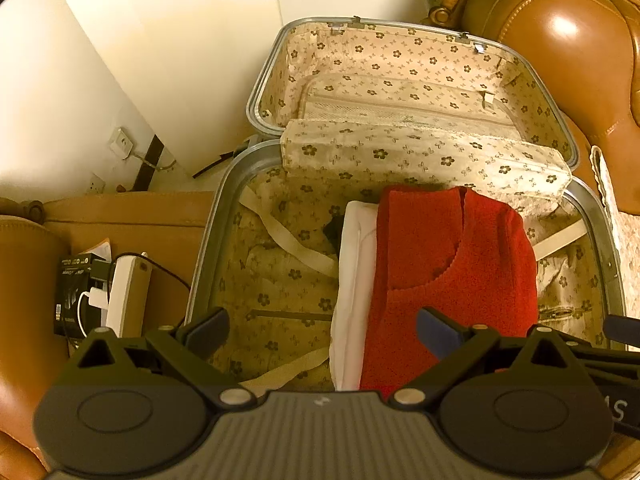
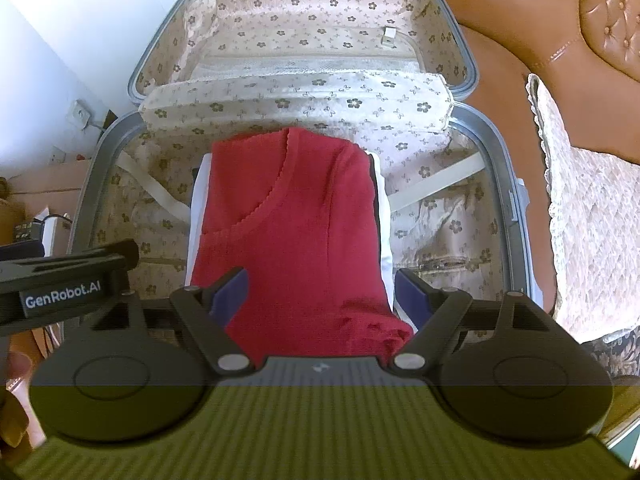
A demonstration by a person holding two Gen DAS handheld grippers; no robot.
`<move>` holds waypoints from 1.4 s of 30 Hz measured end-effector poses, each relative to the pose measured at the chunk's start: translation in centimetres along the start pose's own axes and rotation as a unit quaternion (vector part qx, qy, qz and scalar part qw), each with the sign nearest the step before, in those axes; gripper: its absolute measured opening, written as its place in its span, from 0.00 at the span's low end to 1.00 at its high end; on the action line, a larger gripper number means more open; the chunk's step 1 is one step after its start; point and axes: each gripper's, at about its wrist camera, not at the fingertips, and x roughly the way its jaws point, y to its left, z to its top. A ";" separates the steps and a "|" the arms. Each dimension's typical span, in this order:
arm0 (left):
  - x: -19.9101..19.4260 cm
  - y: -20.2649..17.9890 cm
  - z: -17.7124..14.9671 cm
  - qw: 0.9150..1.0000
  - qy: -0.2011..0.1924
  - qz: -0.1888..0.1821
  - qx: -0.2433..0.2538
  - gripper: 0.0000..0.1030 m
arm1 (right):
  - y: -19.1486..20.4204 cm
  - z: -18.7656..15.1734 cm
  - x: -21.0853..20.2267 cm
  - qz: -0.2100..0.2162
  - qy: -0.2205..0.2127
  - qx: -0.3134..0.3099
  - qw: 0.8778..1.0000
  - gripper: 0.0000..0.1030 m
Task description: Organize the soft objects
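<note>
An open suitcase (image 2: 516, 216) with flowered lining is filling the middle of both frames, its lid (image 2: 304, 20) leaning back in the upper part. A folded red sweater (image 2: 296, 220) is lying in its base at centre, covering a white garment (image 1: 354, 280). Both the left tongs (image 1: 322, 330) and right tongs (image 2: 322, 292) are standing wide, holding nothing.
</note>
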 end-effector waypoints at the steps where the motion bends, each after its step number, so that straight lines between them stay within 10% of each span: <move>1: -0.1 0.0 -0.1 1.000 -0.001 0.000 0.001 0.99 | 0.0 -0.2 -0.1 -0.001 0.000 0.000 1.000 0.85; 42: -0.4 0.9 -2.9 0.999 -0.003 -0.037 -0.017 0.97 | 0.3 -3.1 -1.5 -0.024 -0.018 -0.008 1.000 0.85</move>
